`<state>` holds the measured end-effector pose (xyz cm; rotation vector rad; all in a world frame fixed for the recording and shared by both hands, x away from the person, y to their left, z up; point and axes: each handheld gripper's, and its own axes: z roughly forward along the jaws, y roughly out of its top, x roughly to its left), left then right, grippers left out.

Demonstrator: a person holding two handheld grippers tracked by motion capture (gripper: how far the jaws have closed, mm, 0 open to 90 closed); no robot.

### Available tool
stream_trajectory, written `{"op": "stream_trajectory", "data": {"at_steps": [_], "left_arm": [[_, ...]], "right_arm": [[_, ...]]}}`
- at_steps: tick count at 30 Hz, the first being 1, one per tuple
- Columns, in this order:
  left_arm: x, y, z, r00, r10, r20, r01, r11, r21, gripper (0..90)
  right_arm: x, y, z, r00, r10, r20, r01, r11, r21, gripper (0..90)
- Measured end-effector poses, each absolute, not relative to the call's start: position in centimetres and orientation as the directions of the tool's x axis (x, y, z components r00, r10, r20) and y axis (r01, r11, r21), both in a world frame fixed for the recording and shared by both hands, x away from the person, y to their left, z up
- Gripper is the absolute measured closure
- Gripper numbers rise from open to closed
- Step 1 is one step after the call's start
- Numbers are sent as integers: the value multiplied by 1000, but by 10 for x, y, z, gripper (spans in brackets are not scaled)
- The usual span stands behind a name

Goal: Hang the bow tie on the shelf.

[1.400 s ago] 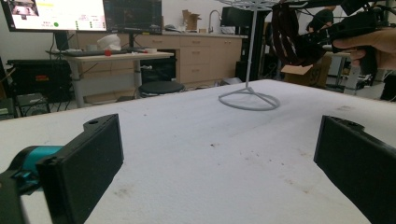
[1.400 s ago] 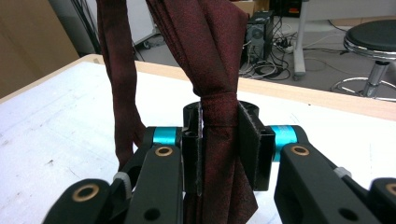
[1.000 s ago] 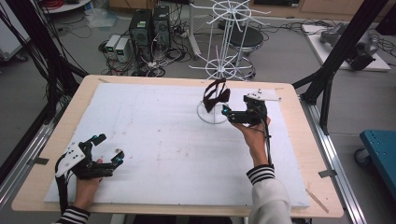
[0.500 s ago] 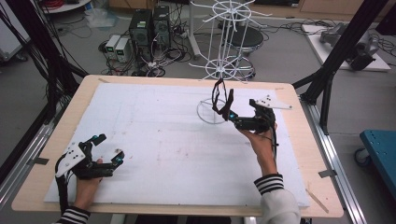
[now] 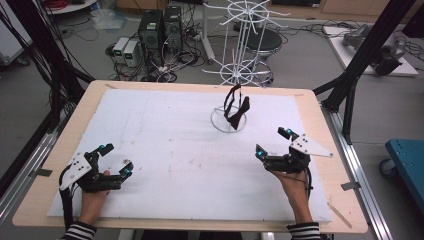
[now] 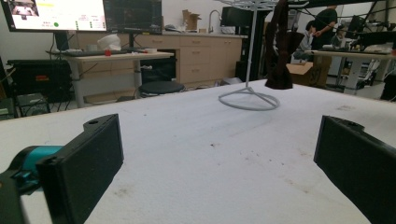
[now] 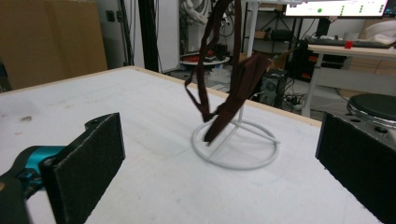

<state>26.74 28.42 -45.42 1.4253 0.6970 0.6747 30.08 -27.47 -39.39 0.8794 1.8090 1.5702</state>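
Observation:
A dark brown strap with a bow hangs from the white wire rack, just above the rack's ring base at the back middle of the table. My right gripper is open, near the front right, well short of the rack. Its own view faces the hanging strap and the ring base, with nothing between the jaws. My left gripper rests open at the front left. Its view looks across the mat to the rack base and the strap far off.
A white mat covers most of the wooden table. Black frame posts stand at the back corners. Computers and cables lie on the floor behind, and a blue cart stands at the right.
My right gripper let go of the dark strap at the rack and drew back toward the front right. The strap now hangs free on the rack. The left gripper stayed put.

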Motion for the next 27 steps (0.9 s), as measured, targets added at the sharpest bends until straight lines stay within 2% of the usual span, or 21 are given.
{"op": "stream_trajectory", "data": {"at_steps": [15, 27], "left_arm": [[267, 284, -454, 636, 771, -24, -4, 35, 999, 18], [267, 284, -454, 637, 771, -23, -6, 34, 999, 18]], "right_arm": [[257, -300, -447, -565, 825, -1, 23, 17, 1000, 5], [255, -302, -453, -560, 829, 10, 11, -5, 1000, 5]]}}
